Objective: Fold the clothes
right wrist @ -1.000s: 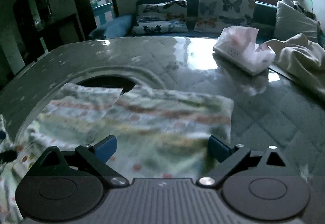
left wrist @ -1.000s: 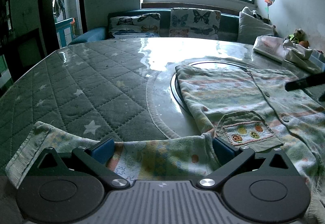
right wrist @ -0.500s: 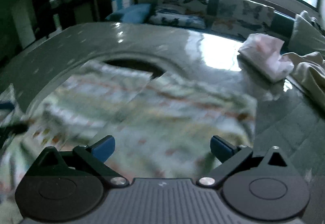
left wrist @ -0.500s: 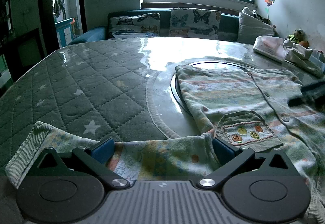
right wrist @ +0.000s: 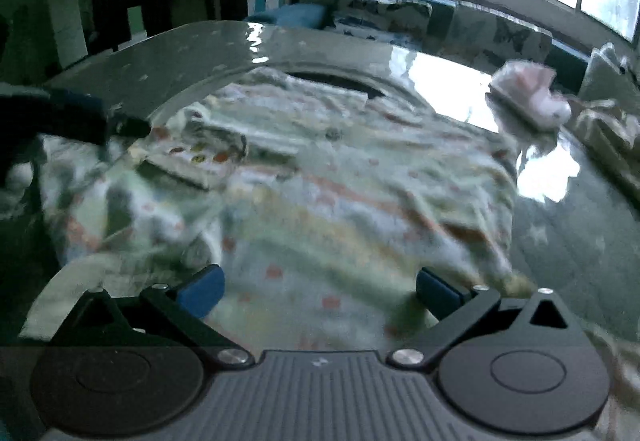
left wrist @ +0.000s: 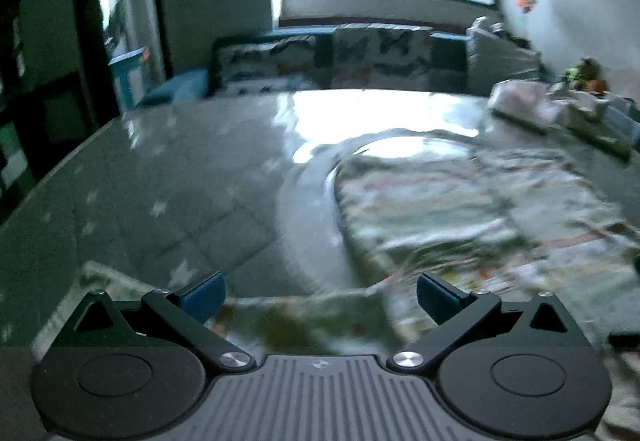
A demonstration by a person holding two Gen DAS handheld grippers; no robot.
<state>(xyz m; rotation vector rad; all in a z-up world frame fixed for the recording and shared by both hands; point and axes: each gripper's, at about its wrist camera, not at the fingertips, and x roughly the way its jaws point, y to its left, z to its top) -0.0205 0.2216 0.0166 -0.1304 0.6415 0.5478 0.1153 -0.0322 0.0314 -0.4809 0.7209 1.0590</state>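
Note:
A pale striped child's shirt with a fruit-patch pocket lies spread on the quilted table. My right gripper is open, low over the shirt's near part, with cloth lying between its blue pads. My left gripper is also open, and a sleeve of the shirt runs across between its fingers. In the right wrist view the left gripper shows as a dark shape at the shirt's left edge. Both views are blurred by motion.
A pink tissue pack and a cream cloth lie at the table's far right. A round recess in the table sits under the shirt's far end. Behind the table stands a sofa with butterfly cushions.
My right gripper has swung left and pulled back, so the pocket and the left gripper now show in its view. The left gripper has started moving and its view has gone blurry. Both stay open.

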